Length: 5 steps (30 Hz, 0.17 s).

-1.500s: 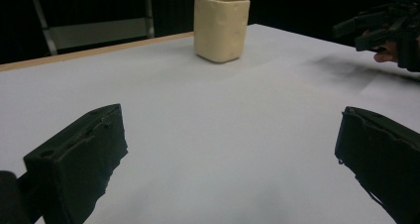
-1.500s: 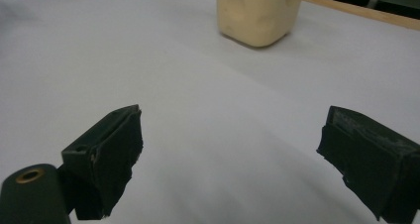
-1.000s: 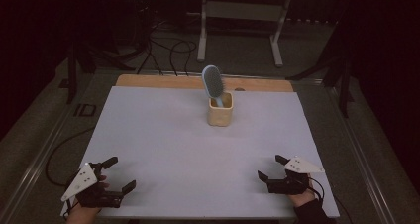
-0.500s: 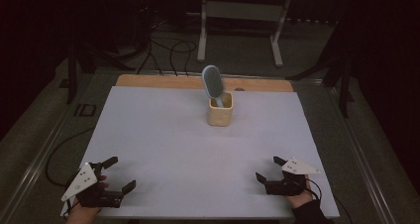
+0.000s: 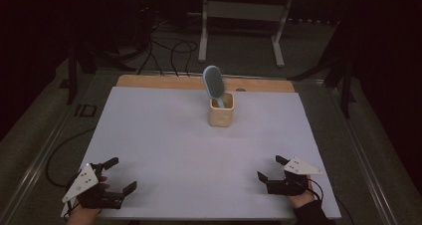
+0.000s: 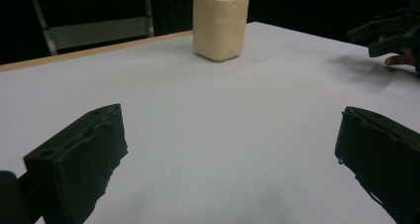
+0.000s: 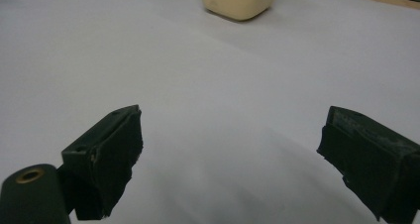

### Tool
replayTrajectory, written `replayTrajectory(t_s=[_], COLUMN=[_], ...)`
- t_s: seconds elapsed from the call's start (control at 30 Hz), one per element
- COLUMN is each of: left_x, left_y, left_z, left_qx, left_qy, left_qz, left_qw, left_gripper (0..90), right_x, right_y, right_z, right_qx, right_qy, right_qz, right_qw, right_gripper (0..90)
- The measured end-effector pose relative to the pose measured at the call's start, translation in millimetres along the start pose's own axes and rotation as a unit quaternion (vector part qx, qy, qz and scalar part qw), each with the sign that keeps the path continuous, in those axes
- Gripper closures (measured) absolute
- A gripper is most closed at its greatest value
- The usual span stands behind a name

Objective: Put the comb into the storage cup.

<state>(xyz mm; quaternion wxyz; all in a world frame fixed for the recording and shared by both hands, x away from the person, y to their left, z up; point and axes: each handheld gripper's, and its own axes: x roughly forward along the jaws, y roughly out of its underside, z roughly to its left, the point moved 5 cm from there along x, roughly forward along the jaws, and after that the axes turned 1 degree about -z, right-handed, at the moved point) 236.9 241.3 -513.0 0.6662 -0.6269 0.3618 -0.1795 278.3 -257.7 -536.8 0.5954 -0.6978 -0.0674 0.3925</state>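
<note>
Both grippers are sitting low at the near edge of the white table [image 5: 164, 135], one at each corner, and neither is holding anything. The left gripper [image 5: 121, 175] is resting with its jaws spread wide, nothing between them but bare tabletop, and the right gripper [image 5: 268, 169] is doing the same on the other side, jaws just as far apart and empty. Well away from both, toward the far middle of the table, a cream-coloured holder [image 5: 221, 110] is standing upright, and a pale blue hairbrush [image 5: 213, 82] is sticking out of it, handle down and bristle head leaning up and slightly to the left. To my eye the brush looks like the thing they are going for, and the risk is sitting in that lean: the head is riding high above a small, light-looking cup, so a gripper coming in from the side and nudging the brush before closing could be tipping the whole holder over. Pulling the brush out at an angle, with nothing steadying the cup, might be dragging it along or toppling it too.
</note>
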Motion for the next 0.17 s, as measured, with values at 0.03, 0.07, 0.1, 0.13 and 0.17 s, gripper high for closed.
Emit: replayTrajectory(t_s=[0.03,0.07,0.1,0.13,0.17], left_x=[0.0,-0.1,-0.1,-0.2,0.0], left_y=[-0.1,-0.2,-0.2,-0.3,-0.4], left_z=[0.0,-0.1,-0.2,-0.1,-0.1], left_qx=[0.001,0.001,0.001,0.001,0.000], left_qy=[0.000,0.000,0.000,0.000,-0.001], left_qz=[0.000,-0.001,-0.001,-0.001,-0.001], left_qw=[1.0000,1.0000,1.0000,1.0000,1.0000], left_gripper=[0.0,0.0,0.0,0.0,0.0], right_x=[-0.6,-0.9,-1.0,-1.1,-1.1], right_y=[0.1,0.1,-0.1,-0.3,-0.5], right_z=[-0.5,-1.0,-1.1,-1.0,-0.7], right_qx=[0.001,0.001,0.002,0.001,0.000], right_qy=[0.001,0.002,0.002,0.002,0.002], right_qz=[0.001,0.001,0.000,-0.001,-0.001], right_qw=[1.0000,1.0000,1.0000,1.0000,1.0000], right_gripper=[9.0,9.0,9.0,9.0,9.0])
